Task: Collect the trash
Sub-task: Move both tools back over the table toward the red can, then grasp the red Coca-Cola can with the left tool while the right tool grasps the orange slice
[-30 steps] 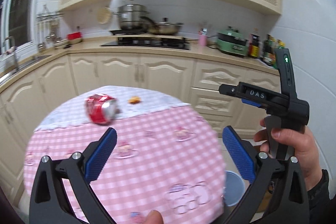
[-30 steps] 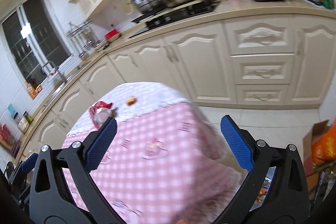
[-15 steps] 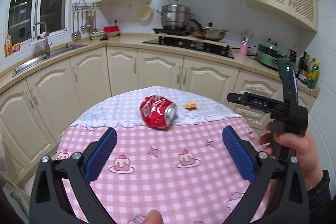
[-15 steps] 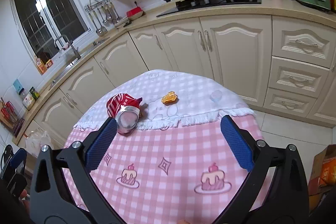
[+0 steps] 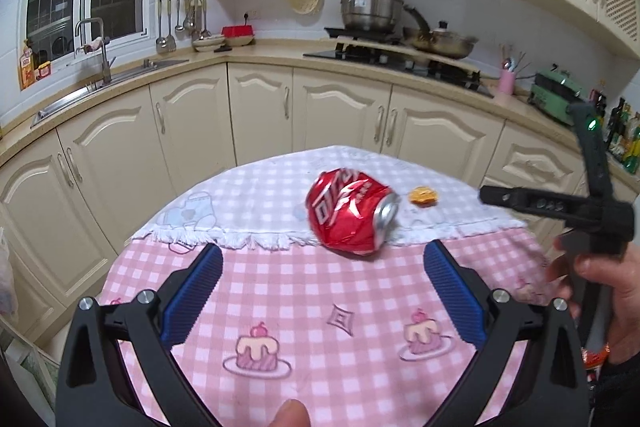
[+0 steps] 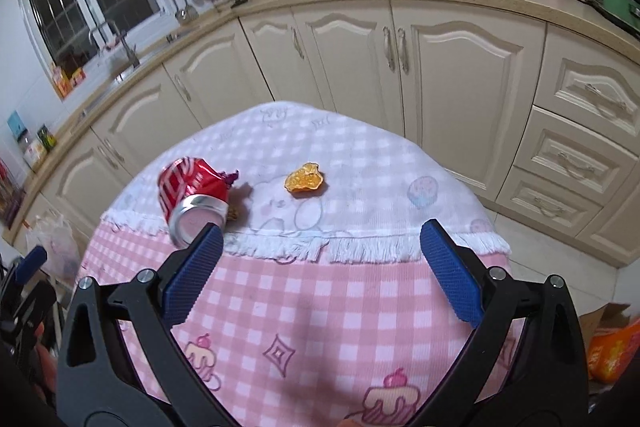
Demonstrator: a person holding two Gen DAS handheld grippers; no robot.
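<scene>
A round desk [image 5: 280,291] under a pink checked cloth carries a white fringed towel [image 5: 256,195] across its far half. A crushed red can [image 5: 351,213] lies on its side at the towel's near fringe, roughly mid-width of the desk, open end turned toward the right edge. An orange peel scrap [image 6: 304,179] sits just beside it on the towel, closer to the far right edge, apart from the can. The left tool [image 5: 322,281] hovers over the near pink half, its blue pads spread wide with nothing between them; the can lies just beyond their tips. The right tool [image 6: 320,267] is likewise spread and empty, its left pad overlapping the can's rim in view. Bare cloth surrounds both items. Cream cabinets [image 5: 260,115] stand close behind the far edge.
</scene>
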